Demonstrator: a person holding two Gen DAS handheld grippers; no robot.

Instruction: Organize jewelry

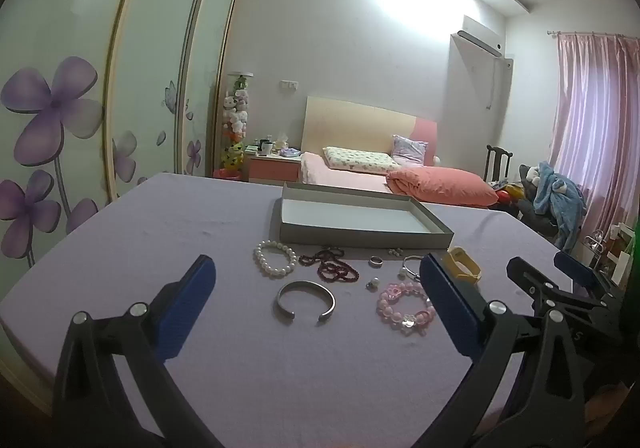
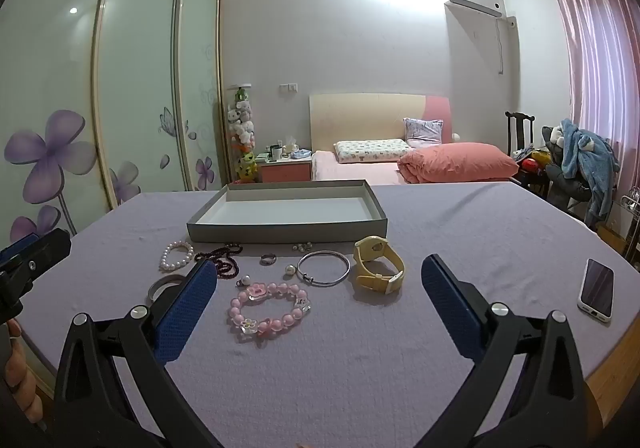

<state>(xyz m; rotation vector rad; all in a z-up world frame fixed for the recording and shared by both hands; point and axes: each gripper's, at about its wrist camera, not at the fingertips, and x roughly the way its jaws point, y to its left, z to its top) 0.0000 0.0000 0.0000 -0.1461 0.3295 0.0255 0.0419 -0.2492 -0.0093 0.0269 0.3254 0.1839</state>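
A grey shallow box [image 1: 362, 236] [image 2: 288, 231] sits empty on the purple table. In front of it lie a white pearl bracelet [image 1: 275, 258] [image 2: 175, 255], dark red beads [image 1: 332, 266] [image 2: 225, 260], a silver cuff [image 1: 305, 300] [image 2: 162, 286], a pink bead bracelet [image 1: 404, 306] [image 2: 269, 308], a thin silver bangle [image 2: 323, 268], a ring [image 1: 376, 260] [image 2: 268, 259], small pearl earrings [image 2: 301, 246] and a yellow watch [image 2: 378, 266] [image 1: 464, 266]. My left gripper [image 1: 316, 302] is open and empty near the cuff. My right gripper [image 2: 318, 302] is open and empty near the pink bracelet.
A phone [image 2: 597, 295] lies at the table's right edge. The table's purple cloth [image 2: 460, 219] stretches right of the box. A bed with a pink pillow [image 2: 460, 163] stands behind, a wardrobe [image 2: 132, 87] to the left.
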